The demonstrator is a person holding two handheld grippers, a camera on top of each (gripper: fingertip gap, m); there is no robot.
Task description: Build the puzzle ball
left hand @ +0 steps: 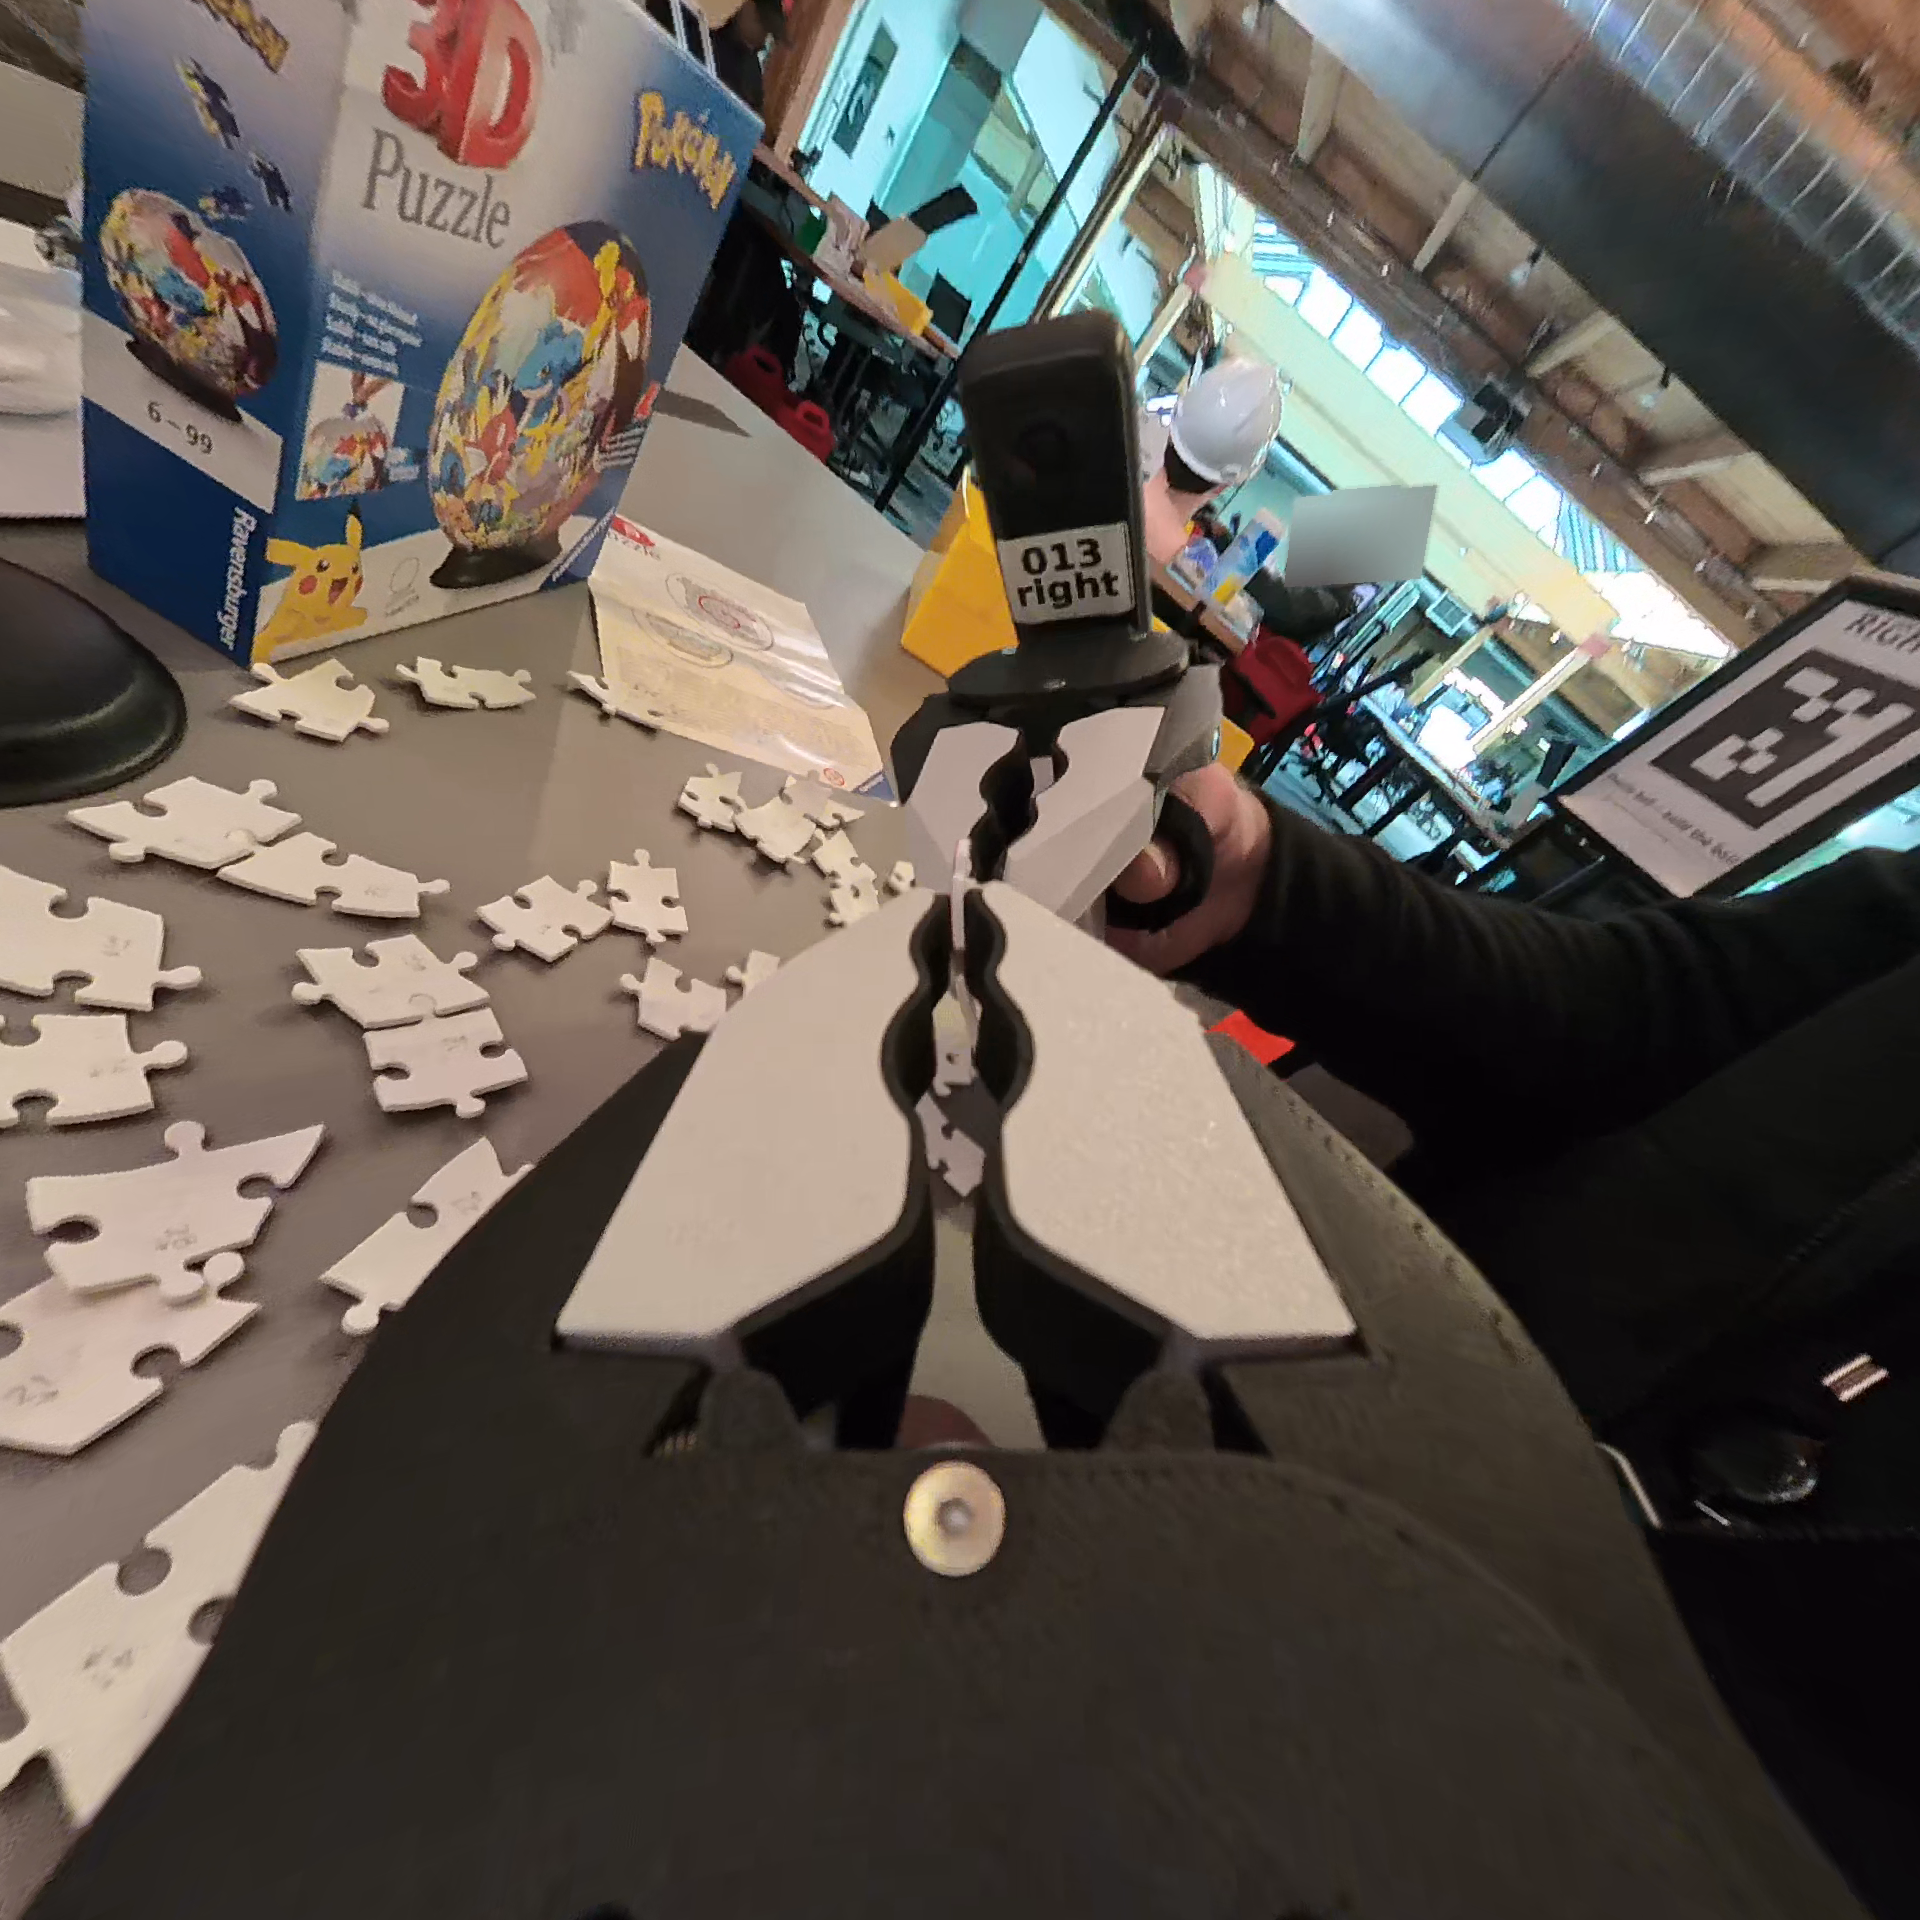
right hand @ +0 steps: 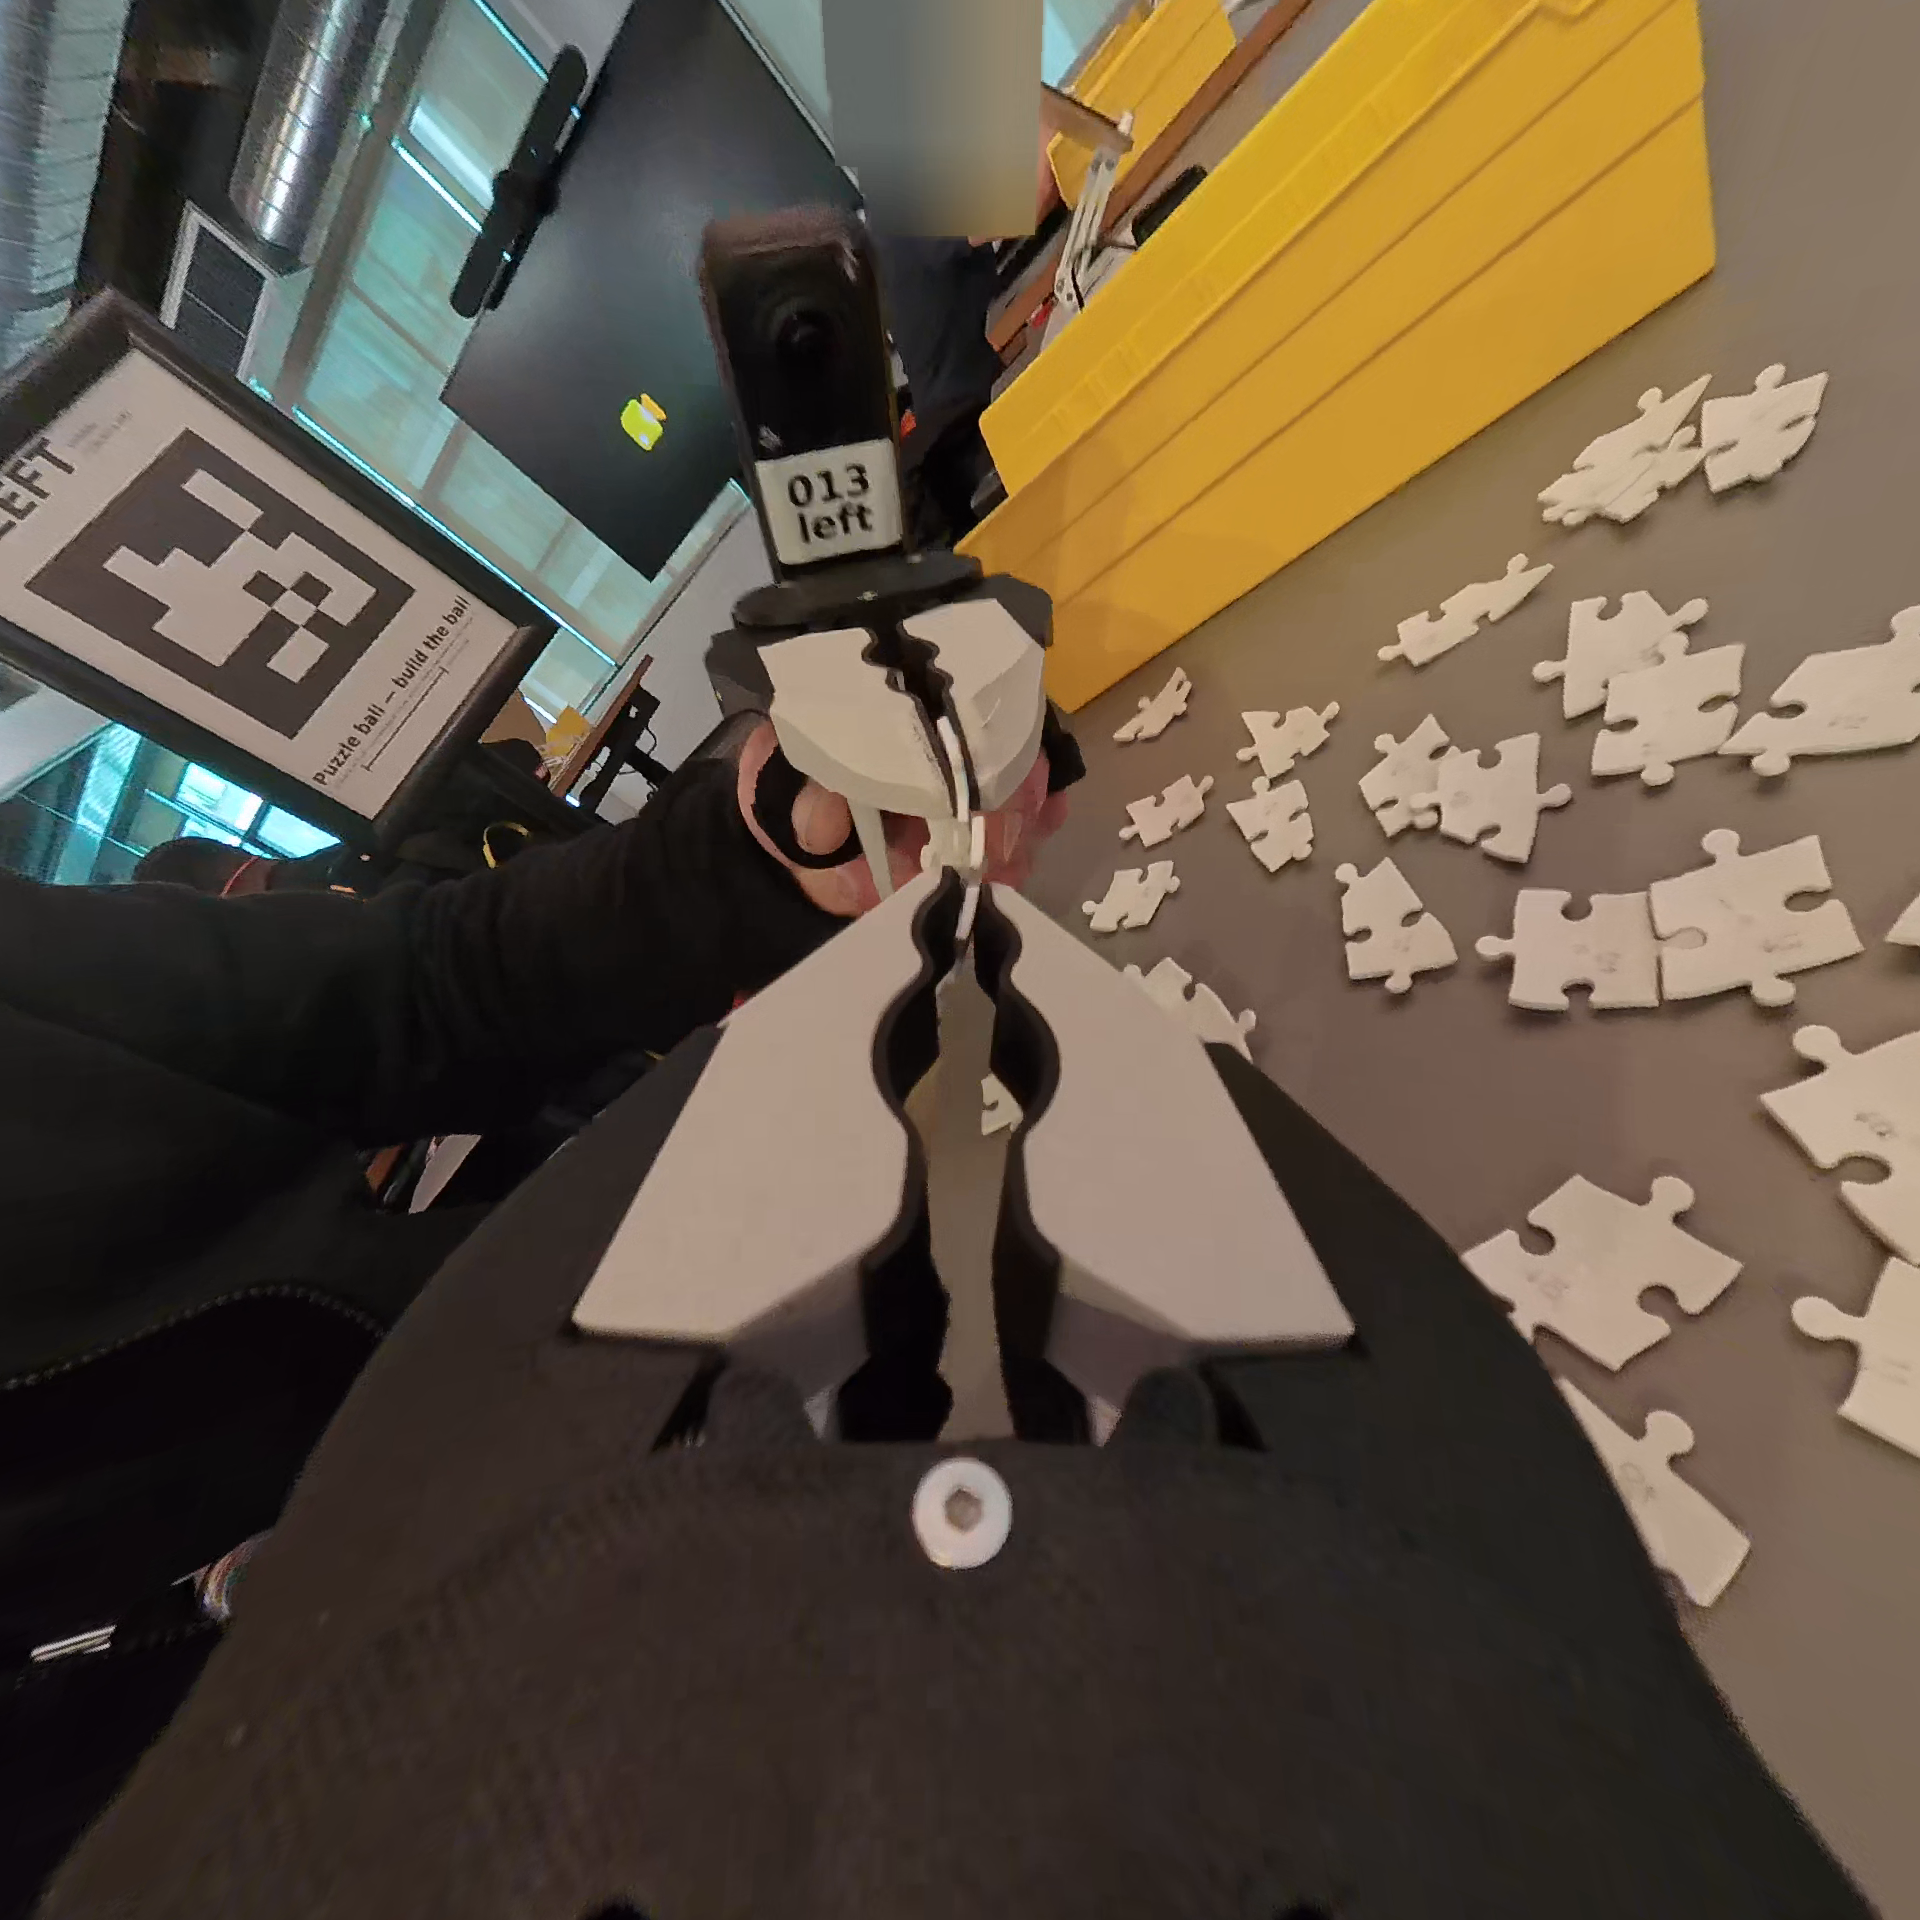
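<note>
My left gripper (left hand: 958, 902) is shut on a white puzzle piece (left hand: 961, 945) seen edge-on between its fingers. My right gripper (left hand: 982, 831) faces it tip to tip and is shut on another white piece. In the right wrist view, my right gripper (right hand: 966, 896) pinches its thin piece (right hand: 968, 916), and the left gripper (right hand: 954, 774) holds its white piece (right hand: 961, 831) right against it. The two pieces meet edge to edge above the table. Several loose white puzzle pieces (left hand: 395, 987) lie face down on the grey table (left hand: 499, 790); they also show in the right wrist view (right hand: 1662, 935).
The blue puzzle box (left hand: 416, 312) stands at the back left, with an instruction sheet (left hand: 717, 665) beside it. A black dome-shaped stand (left hand: 73, 686) sits at the far left. Yellow bins (right hand: 1351, 312) line the table's far side. Framed marker signs (left hand: 1787, 748) (right hand: 229, 592) stand behind the arms. My left and right fingertips are right by each other.
</note>
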